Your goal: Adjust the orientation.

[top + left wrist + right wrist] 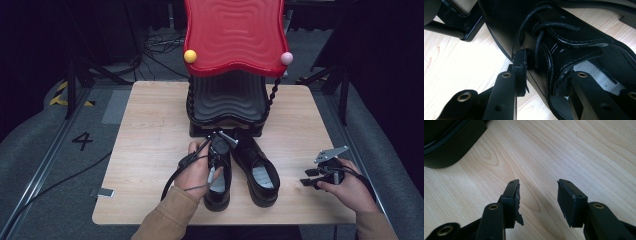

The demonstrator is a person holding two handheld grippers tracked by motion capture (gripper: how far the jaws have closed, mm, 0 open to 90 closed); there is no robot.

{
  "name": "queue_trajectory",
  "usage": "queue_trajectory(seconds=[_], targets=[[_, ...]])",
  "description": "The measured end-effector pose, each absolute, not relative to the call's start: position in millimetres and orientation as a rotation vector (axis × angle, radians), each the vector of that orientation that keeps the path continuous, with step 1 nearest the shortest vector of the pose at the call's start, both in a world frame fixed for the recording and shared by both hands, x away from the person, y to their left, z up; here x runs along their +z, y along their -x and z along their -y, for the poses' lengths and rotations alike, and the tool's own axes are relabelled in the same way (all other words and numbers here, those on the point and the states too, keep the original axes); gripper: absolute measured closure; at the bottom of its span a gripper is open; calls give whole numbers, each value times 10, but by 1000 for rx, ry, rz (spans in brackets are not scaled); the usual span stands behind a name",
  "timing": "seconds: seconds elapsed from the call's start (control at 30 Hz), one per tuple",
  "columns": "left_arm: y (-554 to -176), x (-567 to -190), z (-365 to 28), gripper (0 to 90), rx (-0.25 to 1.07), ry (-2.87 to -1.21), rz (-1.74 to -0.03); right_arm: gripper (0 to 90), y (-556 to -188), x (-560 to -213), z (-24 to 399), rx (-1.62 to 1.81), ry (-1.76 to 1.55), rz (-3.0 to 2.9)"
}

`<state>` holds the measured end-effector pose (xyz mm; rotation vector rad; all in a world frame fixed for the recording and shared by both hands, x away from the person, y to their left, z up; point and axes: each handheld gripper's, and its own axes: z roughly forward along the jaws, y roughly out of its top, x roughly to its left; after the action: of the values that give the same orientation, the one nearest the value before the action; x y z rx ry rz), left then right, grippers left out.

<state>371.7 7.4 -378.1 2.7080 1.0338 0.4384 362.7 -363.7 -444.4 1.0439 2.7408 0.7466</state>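
The high view is looking forward and down over the whole wooden table [150, 150], from the person's side; the left gripper view is peering very close along its jaws at the left black shoe [574, 50]; the right gripper view is facing bare tabletop just ahead, sharing a shoe's edge [446, 147] beyond its jaws.

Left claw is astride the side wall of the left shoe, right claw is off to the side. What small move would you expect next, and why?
Probably closing the left claw on the left shoe. One jaw sits outside the shoe's side wall by the laces, the other inside the opening, still apart. The right claw is open over bare table, so it looks idle. After the grip, a lift toward the shoe rack seems likely.
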Motion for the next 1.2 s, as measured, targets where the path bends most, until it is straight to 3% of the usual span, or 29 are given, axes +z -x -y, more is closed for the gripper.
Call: queue_trajectory(seconds=[0.67,0.9,1.2], targets=[[-3768,-3794,-141,521,268,-2642,-1057,554,-3641,-4442,3596,778,-1031,-2752],[-3666,-3599,-304,455,167,-2606,-986,557,-3613,-4371,3570,847,-1033,-2743],[-3621,-3460,-670,424,127,-2575,-1025,568,-3565,-4213,3533,888,-995,-2730]])
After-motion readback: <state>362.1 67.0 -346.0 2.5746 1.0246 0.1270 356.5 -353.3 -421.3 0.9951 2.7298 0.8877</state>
